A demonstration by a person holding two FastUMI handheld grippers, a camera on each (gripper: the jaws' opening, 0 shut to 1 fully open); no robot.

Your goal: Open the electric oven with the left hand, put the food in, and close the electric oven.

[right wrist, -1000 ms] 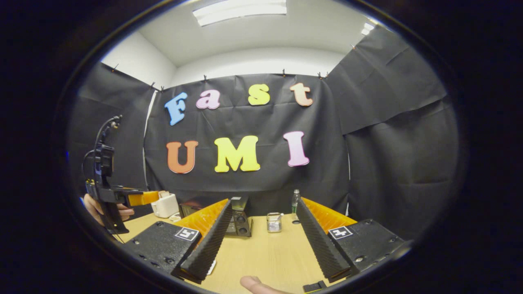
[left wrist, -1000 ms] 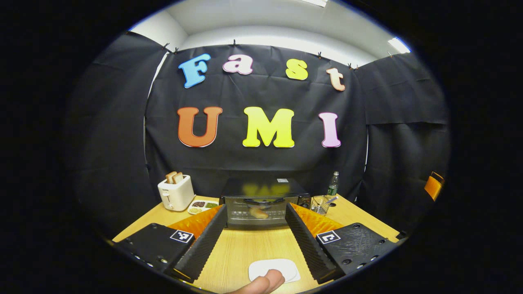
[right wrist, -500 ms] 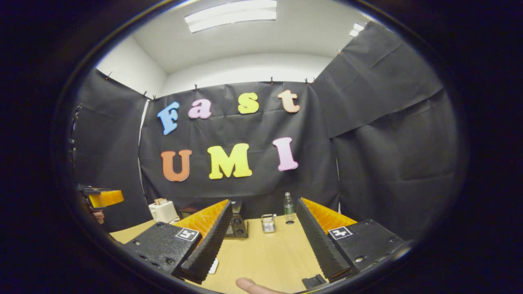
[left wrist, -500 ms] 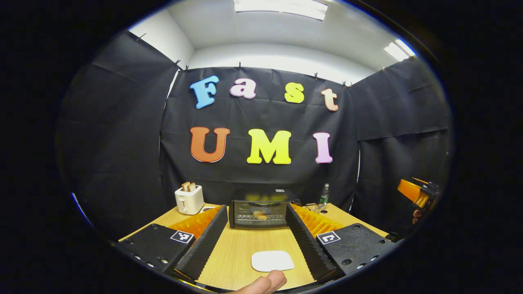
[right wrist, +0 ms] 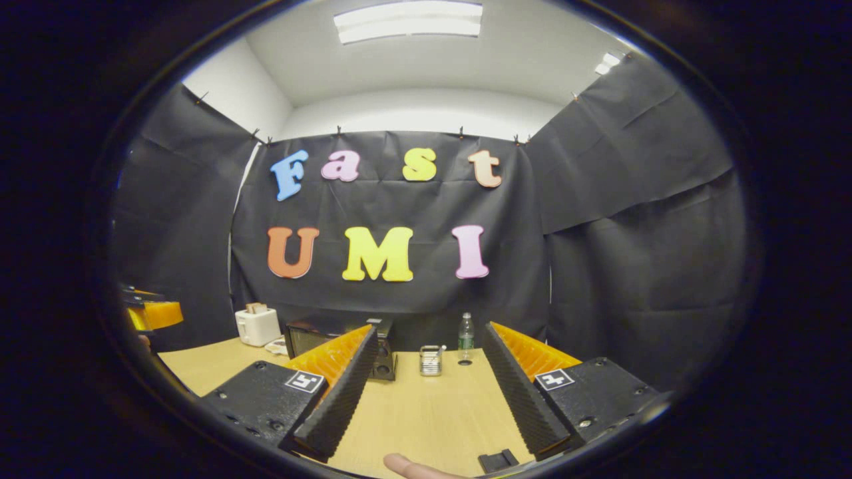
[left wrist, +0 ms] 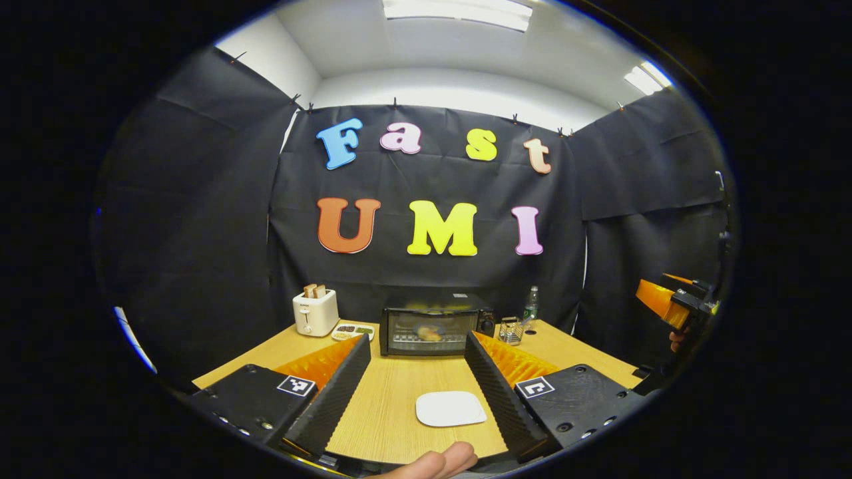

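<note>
Both tongs (left wrist: 416, 392) (right wrist: 426, 399) wide apart, empty; oven (left wrist: 429, 330) shut, food (left wrist: 426, 331) dim behind glass

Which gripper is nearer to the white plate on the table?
Left. The white plate lies on the table just ahead of the left gripper, between its open jaws. The right gripper is off to the plate's right, facing the wire cup.

Toaster (left wrist: 315, 313) with bread slices at table's (left wrist: 399, 406) 10 o'clock, snack tray (left wrist: 353, 330) just beside it. Wire cup (left wrist: 510, 330) and bottle (left wrist: 530, 305) at 1 o'clock. White plate (left wrist: 450, 408) near 6 o'clock edge.
</note>
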